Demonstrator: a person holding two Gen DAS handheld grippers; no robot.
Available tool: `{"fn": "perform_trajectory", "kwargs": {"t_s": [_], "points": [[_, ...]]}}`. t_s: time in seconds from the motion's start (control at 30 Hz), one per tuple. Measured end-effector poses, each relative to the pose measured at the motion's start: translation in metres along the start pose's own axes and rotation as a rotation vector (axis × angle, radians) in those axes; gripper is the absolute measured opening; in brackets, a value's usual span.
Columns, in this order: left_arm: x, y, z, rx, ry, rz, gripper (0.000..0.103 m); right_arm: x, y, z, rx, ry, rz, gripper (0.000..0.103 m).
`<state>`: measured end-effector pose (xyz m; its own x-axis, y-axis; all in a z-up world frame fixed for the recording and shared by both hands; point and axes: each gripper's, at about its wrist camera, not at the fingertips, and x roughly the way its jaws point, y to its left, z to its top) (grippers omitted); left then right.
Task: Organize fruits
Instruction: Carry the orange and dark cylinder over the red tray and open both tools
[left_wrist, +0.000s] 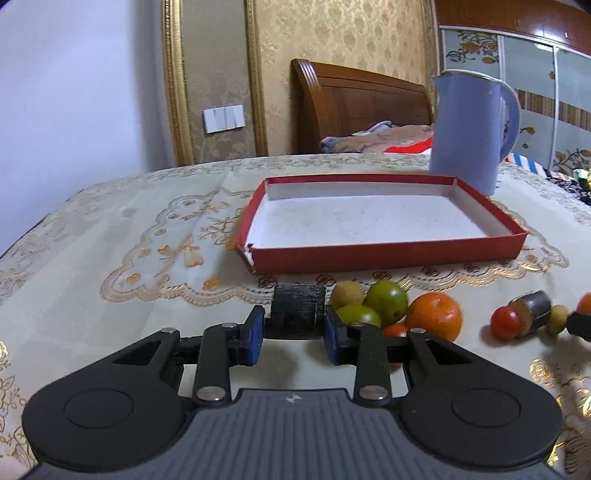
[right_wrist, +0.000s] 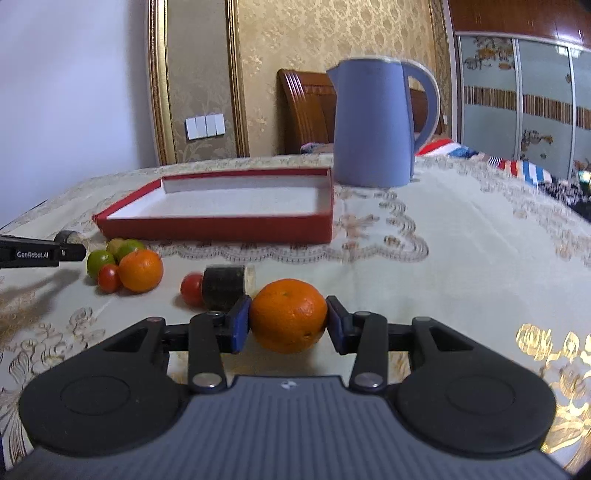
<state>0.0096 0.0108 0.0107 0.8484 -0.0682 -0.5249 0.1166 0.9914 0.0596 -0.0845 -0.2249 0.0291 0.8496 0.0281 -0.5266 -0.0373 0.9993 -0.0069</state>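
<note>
My left gripper (left_wrist: 293, 334) is shut on a dark cylinder (left_wrist: 297, 312) low over the tablecloth. Just right of it lie two green fruits (left_wrist: 386, 301), a tan one (left_wrist: 345, 294), an orange (left_wrist: 436, 315) and a red tomato (left_wrist: 396, 329). My right gripper (right_wrist: 288, 325) is shut on an orange (right_wrist: 289, 320). Behind it lie a second dark cylinder (right_wrist: 223, 287) and a red tomato (right_wrist: 191, 289). The empty red tray (left_wrist: 388, 254) sits beyond the fruit; it also shows in the right wrist view (right_wrist: 221, 229).
A blue kettle (right_wrist: 373, 125) stands behind the tray's right end, also in the left wrist view (left_wrist: 469, 136). The table's left edge (left_wrist: 22, 240) drops off. A bed and wardrobe lie behind the table.
</note>
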Motion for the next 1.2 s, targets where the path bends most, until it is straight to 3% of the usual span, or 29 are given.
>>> {"fn": "perform_trajectory", "kwargs": {"t_s": [0.3,0.43,0.77,1.2], "points": [[0.024,-0.006,0.029,-0.036,0.01,-0.012,0.032,0.02,0.015,0.049,-0.072,-0.077,-0.025,0.04],[0.039,-0.011,0.043,-0.023,-0.009,0.02,0.032,0.045,0.02,0.068,-0.09,-0.08,-0.033,0.04],[0.097,-0.02,0.068,-0.026,0.039,0.054,0.032,0.134,0.024,0.09,-0.063,0.035,-0.065,0.041],[0.143,-0.019,0.076,-0.041,0.119,0.073,0.032,0.18,0.022,0.099,-0.034,0.138,-0.058,0.041]]}}
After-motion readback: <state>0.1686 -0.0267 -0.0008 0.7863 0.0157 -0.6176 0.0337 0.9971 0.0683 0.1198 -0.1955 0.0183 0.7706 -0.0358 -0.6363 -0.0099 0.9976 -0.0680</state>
